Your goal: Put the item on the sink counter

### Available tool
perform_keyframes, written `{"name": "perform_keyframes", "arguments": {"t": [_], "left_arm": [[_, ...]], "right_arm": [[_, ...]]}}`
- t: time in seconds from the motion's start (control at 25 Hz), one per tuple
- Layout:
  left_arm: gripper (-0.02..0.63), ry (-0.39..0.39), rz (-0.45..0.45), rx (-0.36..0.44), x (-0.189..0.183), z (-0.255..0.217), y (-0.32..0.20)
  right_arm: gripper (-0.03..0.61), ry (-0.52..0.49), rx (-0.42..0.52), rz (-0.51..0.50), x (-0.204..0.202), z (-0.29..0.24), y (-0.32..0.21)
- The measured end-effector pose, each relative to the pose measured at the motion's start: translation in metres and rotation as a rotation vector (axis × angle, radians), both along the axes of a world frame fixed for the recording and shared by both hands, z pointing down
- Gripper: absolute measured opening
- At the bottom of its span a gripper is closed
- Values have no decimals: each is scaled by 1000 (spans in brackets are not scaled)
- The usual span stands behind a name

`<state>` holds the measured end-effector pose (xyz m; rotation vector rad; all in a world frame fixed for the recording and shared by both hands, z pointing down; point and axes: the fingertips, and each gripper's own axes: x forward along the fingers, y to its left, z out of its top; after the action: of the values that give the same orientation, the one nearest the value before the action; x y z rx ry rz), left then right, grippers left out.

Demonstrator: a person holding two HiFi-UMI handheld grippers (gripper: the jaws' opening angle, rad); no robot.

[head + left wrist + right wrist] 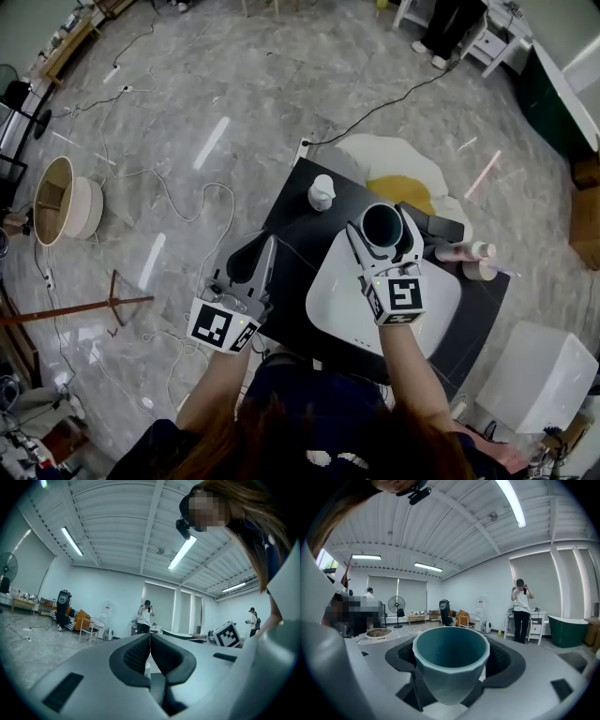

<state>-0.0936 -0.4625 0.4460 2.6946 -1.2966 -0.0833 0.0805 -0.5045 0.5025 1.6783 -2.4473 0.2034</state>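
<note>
My right gripper (382, 230) is shut on a teal cup (382, 225), held above the far rim of the white sink basin (342, 300). The cup (451, 660) stands upright between the black pads, its mouth open toward the ceiling in the right gripper view. My left gripper (265, 251) is shut with nothing in it, jaws pressed together, over the left edge of the black counter (298, 211). Its closed pads (149, 656) meet along one line in the left gripper view.
A white soap bottle (322, 193) stands on the counter's far left corner. Pink-and-white tubes (464, 251) lie on the right side beside a black item (441, 225). A white box (539, 375) sits right of the counter, cables run over the marble floor, and a person (521, 611) stands far off.
</note>
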Motion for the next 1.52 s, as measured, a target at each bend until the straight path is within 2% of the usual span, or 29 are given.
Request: {"name": "perform_keyframes", "arguments": {"t": [0.44,0.68,1.04,1.52], "left_arm": [[20,-17,20,-43,-1,28,-15],[20,-26,27,-54,2,35,-28],[20,-34,5,-59,-6,40,-44],[21,-38,-24,-44,-13,34,-53]], "right_arm": [[413,59,-14,36,-9,75,-52],[415,73,-29,23,-11,100,-71],[419,55,-23,36,-12,112,-89],[435,18,-32,25,-13,105,-86]]}}
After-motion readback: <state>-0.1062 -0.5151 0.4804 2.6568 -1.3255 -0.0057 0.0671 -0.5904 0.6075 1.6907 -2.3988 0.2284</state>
